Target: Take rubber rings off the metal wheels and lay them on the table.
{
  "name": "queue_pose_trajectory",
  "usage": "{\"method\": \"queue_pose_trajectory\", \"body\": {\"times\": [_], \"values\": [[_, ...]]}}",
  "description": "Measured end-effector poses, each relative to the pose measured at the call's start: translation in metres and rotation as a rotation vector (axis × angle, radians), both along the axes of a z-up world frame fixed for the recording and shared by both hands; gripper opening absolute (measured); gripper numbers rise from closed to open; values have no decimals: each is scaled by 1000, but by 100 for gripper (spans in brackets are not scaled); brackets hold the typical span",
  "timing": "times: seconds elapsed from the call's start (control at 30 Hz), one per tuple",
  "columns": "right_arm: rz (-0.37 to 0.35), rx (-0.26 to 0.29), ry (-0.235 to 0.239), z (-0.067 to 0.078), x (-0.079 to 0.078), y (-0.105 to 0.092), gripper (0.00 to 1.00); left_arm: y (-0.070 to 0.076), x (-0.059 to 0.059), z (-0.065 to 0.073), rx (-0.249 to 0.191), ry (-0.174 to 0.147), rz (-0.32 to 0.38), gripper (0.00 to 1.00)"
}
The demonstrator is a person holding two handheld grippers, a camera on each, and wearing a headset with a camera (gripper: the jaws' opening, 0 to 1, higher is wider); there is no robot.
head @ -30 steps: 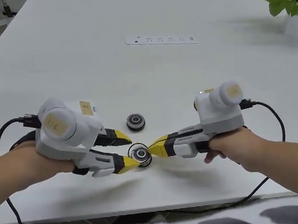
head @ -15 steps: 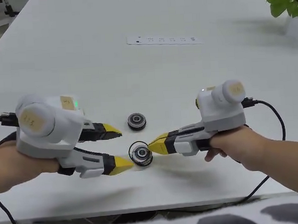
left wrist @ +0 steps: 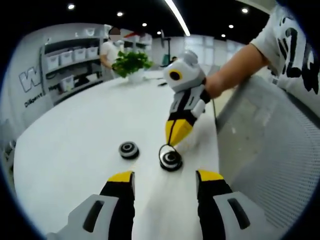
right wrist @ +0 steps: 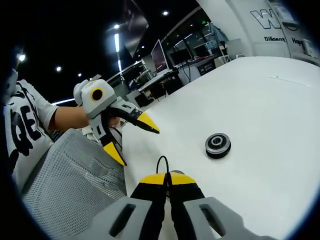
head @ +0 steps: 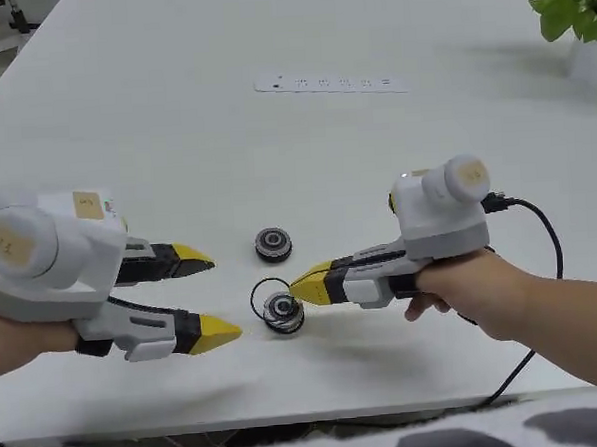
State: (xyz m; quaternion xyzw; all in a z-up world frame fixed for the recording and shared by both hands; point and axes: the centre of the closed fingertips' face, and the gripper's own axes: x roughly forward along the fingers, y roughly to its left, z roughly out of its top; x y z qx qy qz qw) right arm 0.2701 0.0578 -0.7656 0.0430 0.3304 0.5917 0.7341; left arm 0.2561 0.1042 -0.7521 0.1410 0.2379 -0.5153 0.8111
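Black rubber ring (head: 258, 286) partly off wheel (head: 283, 311)

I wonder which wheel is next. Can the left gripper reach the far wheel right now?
Probably yes. The left gripper is open, with bare table between it and the far wheel. The right gripper, shut on the ring at the near wheel, sits off to the side.

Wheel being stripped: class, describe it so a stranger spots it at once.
On the white table, find the right gripper's yellow tips. The small metal wheel at them trails a loose black rubber ring; the other wheel's ring sits tight.
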Motion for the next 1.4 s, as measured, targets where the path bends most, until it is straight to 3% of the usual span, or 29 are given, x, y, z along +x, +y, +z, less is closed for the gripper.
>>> {"method": "queue_pose_trajectory", "body": {"times": [0.37,0.8,1.17,1.33,1.4], "values": [[23,14,7,3,0,21,0,15,-2,-1,1,5,31,52],[59,-16,0,-11,1,44,0,28,-1,1,-2,-10,66,52],[72,-76,-50,-24,3,50,0,33,-1,1,4,-11,77,53],[99,-109,-114,-27,2,51,1,34,-2,0,7,-10,75,53],[104,-109,-115,-27,1,52,3,34,-2,0,7,-10,75,53]]}}
